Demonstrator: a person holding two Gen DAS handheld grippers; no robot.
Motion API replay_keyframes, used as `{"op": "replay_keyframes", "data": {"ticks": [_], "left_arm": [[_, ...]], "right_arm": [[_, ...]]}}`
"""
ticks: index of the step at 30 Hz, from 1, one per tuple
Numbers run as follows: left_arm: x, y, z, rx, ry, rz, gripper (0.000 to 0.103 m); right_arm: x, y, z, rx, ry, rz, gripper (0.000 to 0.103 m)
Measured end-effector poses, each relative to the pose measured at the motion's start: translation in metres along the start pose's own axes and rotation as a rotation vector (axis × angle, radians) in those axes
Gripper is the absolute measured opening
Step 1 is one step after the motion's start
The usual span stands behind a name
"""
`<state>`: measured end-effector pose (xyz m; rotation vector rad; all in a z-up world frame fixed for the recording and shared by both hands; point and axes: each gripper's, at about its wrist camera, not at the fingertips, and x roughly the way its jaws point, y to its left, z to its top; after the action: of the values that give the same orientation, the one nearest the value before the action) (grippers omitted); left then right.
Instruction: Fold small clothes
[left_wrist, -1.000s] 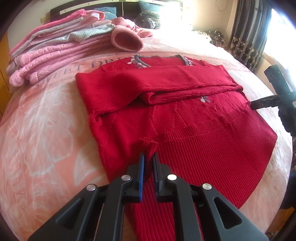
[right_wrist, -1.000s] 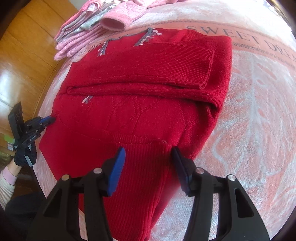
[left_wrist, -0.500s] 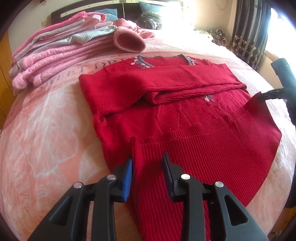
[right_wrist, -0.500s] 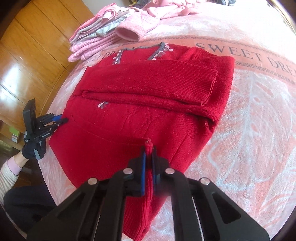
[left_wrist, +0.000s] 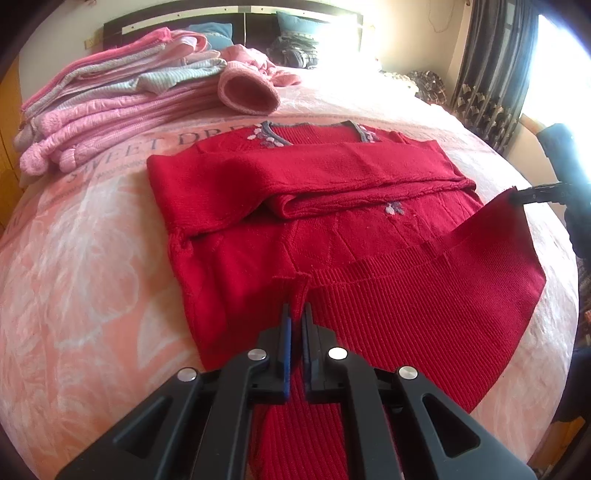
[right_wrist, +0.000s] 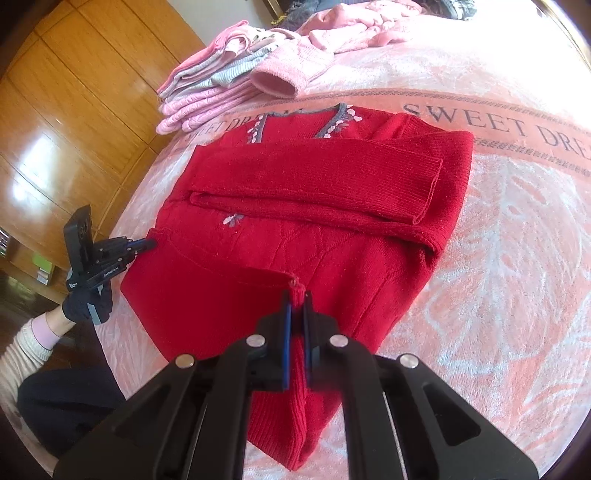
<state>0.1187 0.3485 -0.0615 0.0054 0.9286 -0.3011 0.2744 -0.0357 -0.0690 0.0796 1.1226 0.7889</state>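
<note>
A red knit sweater (left_wrist: 332, 236) lies flat on a pink bedspread (left_wrist: 85, 266), neckline toward the headboard, both sleeves folded across the chest in a band. Grey trim and small pale knitted flowers edge the V-neck, and one more flower sits on the front below the sleeves. The left gripper (left_wrist: 296, 317) has its fingers pressed together on a pinch of the ribbed hem at the sweater's near corner, the fabric rising in a small ridge between them. The right gripper (right_wrist: 296, 306) is likewise clamped on the ribbed hem at the opposite bottom corner, which is lifted off the bedspread; in the left wrist view its tip shows at the raised corner (left_wrist: 517, 195).

Woven across the bedspread above the sweater is the lettering "SWEET DRE…" (right_wrist: 480, 123), cut off by the frame edge; the same words run partly under the garment on the other side. Small white print on the left gripper's body is too small to read.

Beyond the neckline sits a stack of folded pink and grey clothes (left_wrist: 110, 107), with a pink sleeve cuff (left_wrist: 247, 92) lying open-ended beside it. Wooden wardrobe panels (right_wrist: 74, 92) stand past the bed.
</note>
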Motion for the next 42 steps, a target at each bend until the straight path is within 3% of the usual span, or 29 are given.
{"op": "replay_keyframes", "data": {"ticks": [5,12,21,26,30,37,42], "left_arm": [[-0.024,0.002,0.012,-0.043,-0.091,-0.03,0.004],[-0.047,0.014,0.04,-0.12,-0.201,-0.021,0.004],[-0.037,0.046,0.125,-0.188,-0.31,0.089,0.004],[0.007,0.054,0.162,-0.147,-0.278,0.168,0.004],[0.052,0.061,0.172,-0.14,-0.225,0.22,0.004],[0.119,0.084,0.155,-0.199,-0.085,0.281,0.006],[0.108,0.109,0.146,-0.318,-0.096,0.308,0.017]], "right_arm": [[-0.026,0.006,0.007,0.004,-0.063,0.043,0.004],[-0.056,0.015,0.027,-0.006,-0.152,0.024,0.003],[-0.071,-0.012,0.107,0.089,-0.26,-0.082,0.003],[-0.046,-0.041,0.157,0.177,-0.304,-0.146,0.003],[0.001,-0.066,0.179,0.224,-0.251,-0.221,0.003],[0.07,-0.093,0.175,0.278,-0.154,-0.347,0.005],[0.081,-0.103,0.163,0.304,-0.11,-0.406,0.023]]}}
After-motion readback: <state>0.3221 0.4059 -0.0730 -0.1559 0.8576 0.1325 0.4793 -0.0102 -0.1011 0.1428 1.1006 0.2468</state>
